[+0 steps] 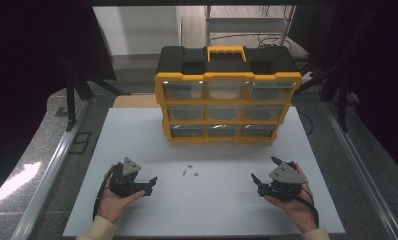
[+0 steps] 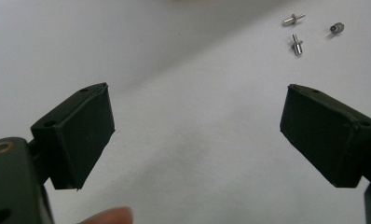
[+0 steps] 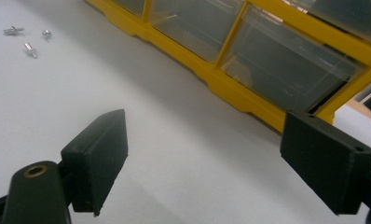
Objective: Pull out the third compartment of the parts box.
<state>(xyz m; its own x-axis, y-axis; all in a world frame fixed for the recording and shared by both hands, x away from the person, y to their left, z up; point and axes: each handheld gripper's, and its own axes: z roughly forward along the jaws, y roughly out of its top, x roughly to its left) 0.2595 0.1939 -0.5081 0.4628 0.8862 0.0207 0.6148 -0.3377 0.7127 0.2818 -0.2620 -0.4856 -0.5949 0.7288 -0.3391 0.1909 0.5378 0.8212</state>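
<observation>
Both grippers' jaws stand wide apart, holding nothing. The left gripper (image 1: 148, 184) and right gripper (image 1: 265, 172) rest on the white table (image 1: 137, 135), flanking three small metal fasteners (image 1: 190, 172) lying before the yellow drawer organizer (image 1: 227, 95).

Light falls from overhead onto your white table (image 1: 202, 210), evenly, bright against a near-black surround. Glare spots sit along the top yellow rail of the organizer (image 1: 228, 95) ahead of your tools; a bright patch lies on the floor off to your left.

Left gripper (image 2: 197, 130) view: dim, greyish, soft shadow band across the table beyond the jaws; small metal pins (image 2: 296, 44) fairly sharp, jaws close-up and slightly soft.

Right gripper (image 3: 204, 158) view: warmer, drawer fronts blurred, lines bowed toward the edges.
</observation>
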